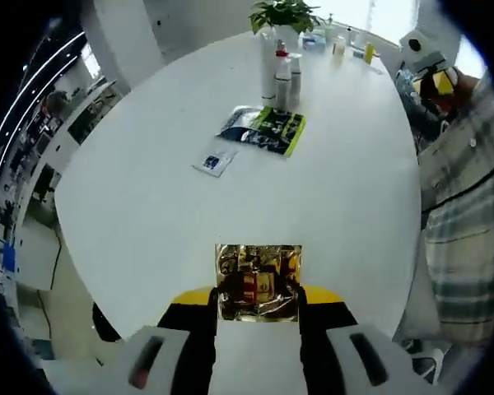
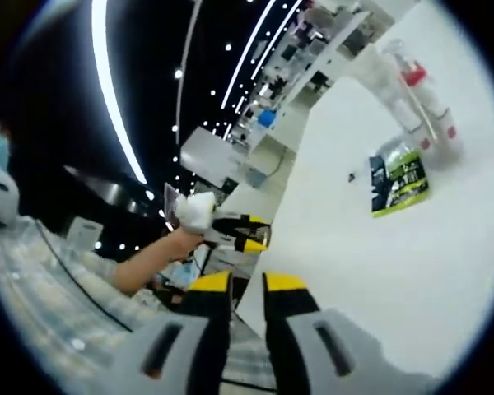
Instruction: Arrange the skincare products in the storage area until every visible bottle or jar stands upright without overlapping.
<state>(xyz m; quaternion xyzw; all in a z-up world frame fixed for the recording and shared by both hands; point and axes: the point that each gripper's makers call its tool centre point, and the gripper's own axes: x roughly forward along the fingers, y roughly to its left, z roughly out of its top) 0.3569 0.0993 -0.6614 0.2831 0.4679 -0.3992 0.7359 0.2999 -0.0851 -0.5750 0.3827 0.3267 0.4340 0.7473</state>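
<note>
Left gripper (image 1: 258, 303) clamps one crinkled gold foil sachet (image 1: 258, 280); right gripper (image 2: 247, 300) fingers nearly closed on nothing.

On the round white counter (image 1: 148, 197), taking the potted green plant (image 1: 283, 15) as landmark: one small white-and-blue packet (image 1: 216, 160) lies well before it, one dark-and-lime flat pouch (image 1: 265, 129) nearer, and three upright white bottles (image 1: 280, 76) stand just before it.
</note>
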